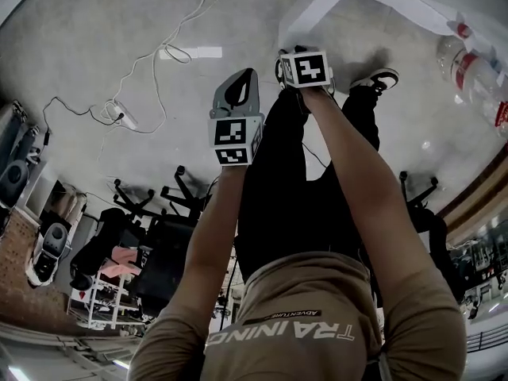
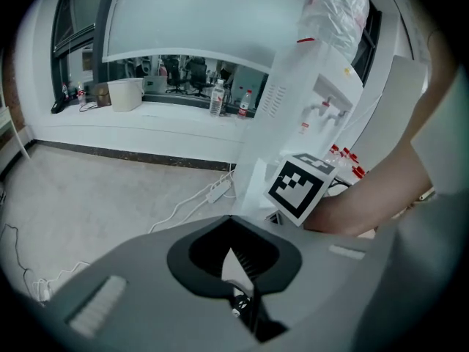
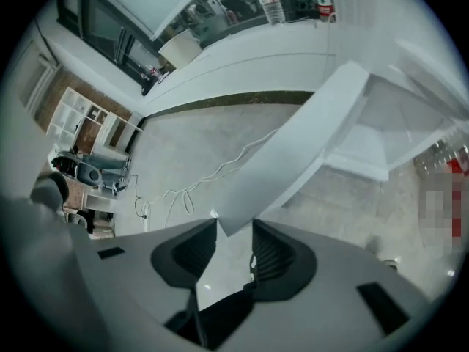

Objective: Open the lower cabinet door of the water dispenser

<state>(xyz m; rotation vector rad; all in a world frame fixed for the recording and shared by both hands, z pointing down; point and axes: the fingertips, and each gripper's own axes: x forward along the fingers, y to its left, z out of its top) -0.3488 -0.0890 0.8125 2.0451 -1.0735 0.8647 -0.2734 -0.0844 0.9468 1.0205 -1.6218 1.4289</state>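
Closest to the head camera is the person's shirt (image 1: 305, 316), with both forearms extended downward toward the floor (image 1: 95, 46). At far left, office chairs (image 1: 159, 205) stand well apart from the work area, and a power strip (image 1: 123, 117) with a white cable lies on the floor beyond them. On the left tool (image 2: 229, 220), the jaws are pressed together at the tips with nothing between them; this tool hangs in the air to the left of the dispenser. On the right tool (image 3: 234, 229), the jaws are spread, and the lower free corner of the lower cabinet door (image 3: 293, 149) sits in the gap. Contact between the pads and the door cannot be confirmed. The door is swung out from the water dispenser (image 2: 315, 97), exposing the lower compartment (image 3: 399, 116) to its right. The dispenser is white, carries two taps (image 2: 326, 110) on its front and supports a plastic-wrapped bottle (image 2: 335, 9) on top. At right, several red-capped bottles (image 1: 470, 63) sit near the dispenser.
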